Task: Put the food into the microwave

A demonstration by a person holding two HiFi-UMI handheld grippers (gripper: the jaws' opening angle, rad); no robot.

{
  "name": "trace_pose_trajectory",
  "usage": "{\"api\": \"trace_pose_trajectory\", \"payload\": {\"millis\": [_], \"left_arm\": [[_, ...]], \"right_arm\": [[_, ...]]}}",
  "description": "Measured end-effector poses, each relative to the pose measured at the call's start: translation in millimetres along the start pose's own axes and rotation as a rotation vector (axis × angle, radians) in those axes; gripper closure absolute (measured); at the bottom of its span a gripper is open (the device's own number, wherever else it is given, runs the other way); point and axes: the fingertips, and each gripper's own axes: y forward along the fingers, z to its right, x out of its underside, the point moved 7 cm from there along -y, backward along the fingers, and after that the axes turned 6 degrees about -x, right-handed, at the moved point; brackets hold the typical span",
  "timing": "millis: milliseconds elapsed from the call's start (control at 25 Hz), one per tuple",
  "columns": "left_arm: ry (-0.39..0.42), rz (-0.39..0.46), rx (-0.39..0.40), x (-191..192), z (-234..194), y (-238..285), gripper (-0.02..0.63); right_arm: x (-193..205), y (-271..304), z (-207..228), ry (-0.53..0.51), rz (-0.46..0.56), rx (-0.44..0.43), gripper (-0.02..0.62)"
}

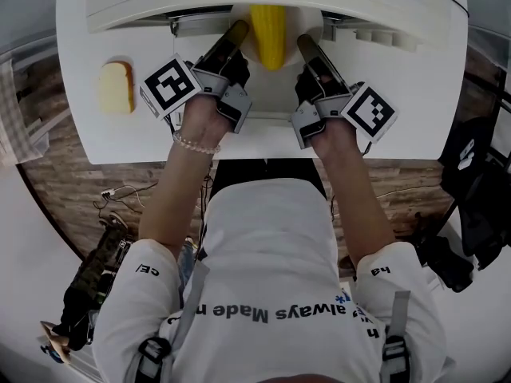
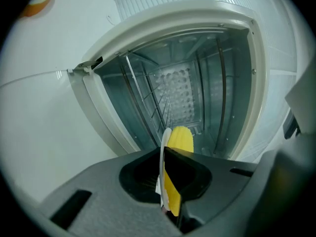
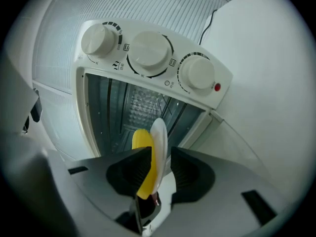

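Food point(image 1: 270, 32), a yellow ribbed piece that looks like corn, lies on a white plate point(image 3: 159, 132) that you hold at the open mouth of the microwave point(image 3: 148, 53). I judge it about half in. The head view shows its far end under the microwave's top edge, while both gripper views show the metal cavity and its wire rack point(image 2: 155, 102) lying beyond the plate. The pick-up is done. What is left is to push the plate inside, set it down, let go and draw back. A pale slice point(image 1: 116, 86), perhaps bread, sits on the tabletop point(image 1: 80, 138) well off to your left, and neither claw is near it.

Your left claw point(image 1: 238, 32) is closed down on the plate's left rim, and your right claw point(image 1: 306, 45) pinches the right rim the same way. Neither grips the yellow piece itself. Your forearms reach forward roughly parallel, with both claws pointing into the opening and the marker cubes turned outward.
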Motion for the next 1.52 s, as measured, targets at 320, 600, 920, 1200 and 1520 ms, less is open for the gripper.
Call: {"api": "trace_pose_trajectory", "payload": {"millis": [320,600,920,1200,1520], "left_arm": [[0.011,0.001,-0.025,-2.7,-2.3,-0.7,0.588],[0.058,0.017,0.009,-3.0,6.4,-2.2,0.51],[-0.024,-0.009,0.073,18.0,6.6,-18.0,0.507],[-0.034,-0.008,0.06,15.7,0.5,-8.3,0.579],[-0.045,0.014,0.079,1.8,1.1,4.7,0.58]], "right_arm": [[36.3,-12.6,7.3,0.226,-0.022,-0.041,0.544],[35.5,-11.3,4.0,0.282,0.037,-0.041,0.577],[25.1,0.2,6.0,0.261,0.059,-0.044,0.577],[14.8,21.7,5.8,0.244,0.052,-0.058,0.577],[5.7,38.9,5.5,0.241,0.065,-0.059,0.577]]}}
